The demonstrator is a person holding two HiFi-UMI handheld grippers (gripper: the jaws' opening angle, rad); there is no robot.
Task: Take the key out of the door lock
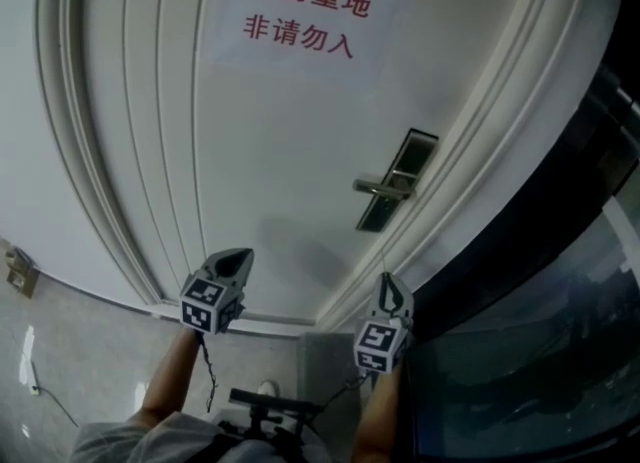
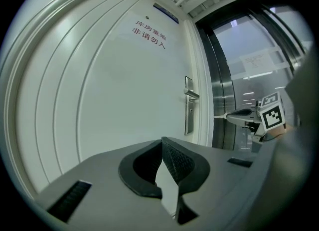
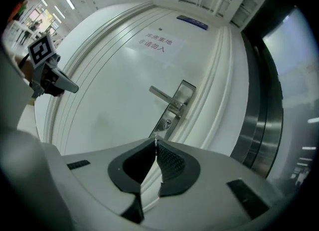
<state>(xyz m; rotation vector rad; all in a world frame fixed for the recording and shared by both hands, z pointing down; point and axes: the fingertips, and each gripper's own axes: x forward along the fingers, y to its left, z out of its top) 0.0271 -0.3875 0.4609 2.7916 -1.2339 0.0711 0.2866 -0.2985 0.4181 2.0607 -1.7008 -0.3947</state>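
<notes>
White paint covers the door (image 1: 280, 151) I'm facing, with a sign (image 1: 300, 11) in red print high on it and a metal handle (image 1: 385, 188) on its plate at the right edge. Both of my tongs are held well back from it.

The left gripper (image 2: 162, 140) is clenched on nothing, its tips meeting with only door showing behind them. The right gripper (image 1: 386, 279) is clenched too, and its own view shows a thin sliver of bright metal pinched at the very tips. I take that to be the key (image 3: 155, 138). The keyhole (image 3: 168, 123) under the handle looks bare, a round face with a slot and nothing sticking out. By that reading the key is already out of the lock and in my right tongs.

The worry now is the hold. The key is caught only at the jaw tips, edge-on, with little pad behind it. Any twist of my wrist, a knock against the door frame, or a slight easing of the squeeze could let it pivot and drop to the floor.
</notes>
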